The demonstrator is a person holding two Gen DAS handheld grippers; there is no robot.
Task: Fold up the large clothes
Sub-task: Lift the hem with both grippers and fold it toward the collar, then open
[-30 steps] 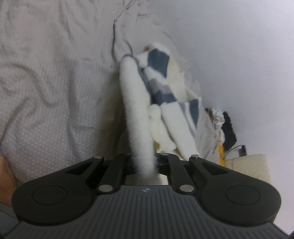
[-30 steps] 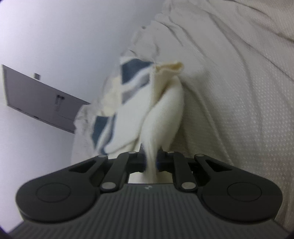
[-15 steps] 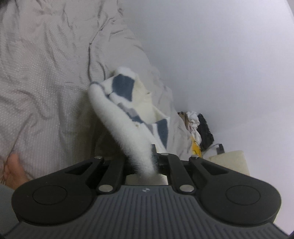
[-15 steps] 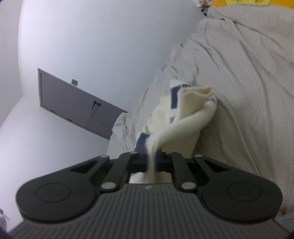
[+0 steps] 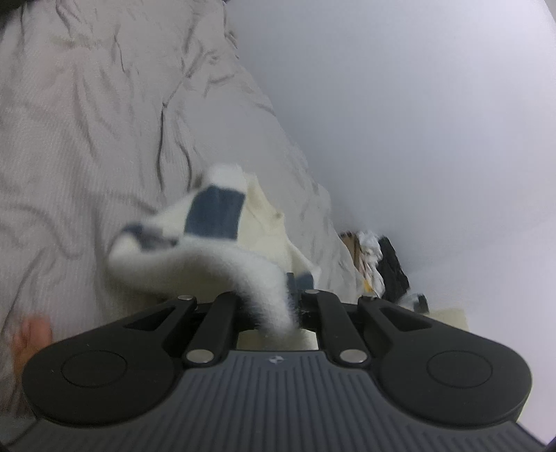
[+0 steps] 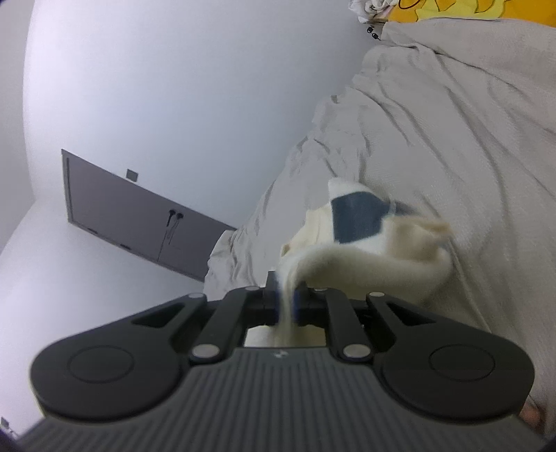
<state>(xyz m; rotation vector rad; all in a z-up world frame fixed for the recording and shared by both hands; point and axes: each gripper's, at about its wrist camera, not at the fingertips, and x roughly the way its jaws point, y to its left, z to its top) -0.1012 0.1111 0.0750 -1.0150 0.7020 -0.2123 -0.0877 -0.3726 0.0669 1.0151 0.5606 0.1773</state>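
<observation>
A fluffy white garment with dark blue patches (image 5: 208,222) hangs lifted above the grey bed cover (image 5: 87,139). My left gripper (image 5: 281,306) is shut on a white fuzzy edge of it, which runs up out of the jaws and curls left. In the right wrist view the same garment (image 6: 365,236) bunches over the grey bed cover (image 6: 451,139), and my right gripper (image 6: 285,302) is shut on a thin cream edge. The garment is blurred in both views. Its lower part is hidden behind the gripper bodies.
A white wall (image 5: 399,104) runs along the bed. A pile of black, white and yellow clothes (image 5: 378,260) lies at the bed's far end. A grey door (image 6: 132,219) is set in the wall. A yellow fabric (image 6: 469,10) lies at the top edge.
Both grippers have risen with the garment still pinched, and each view has tilted up to take in more wall. The garment has lifted off the bed and bunched up farther from the cameras.
</observation>
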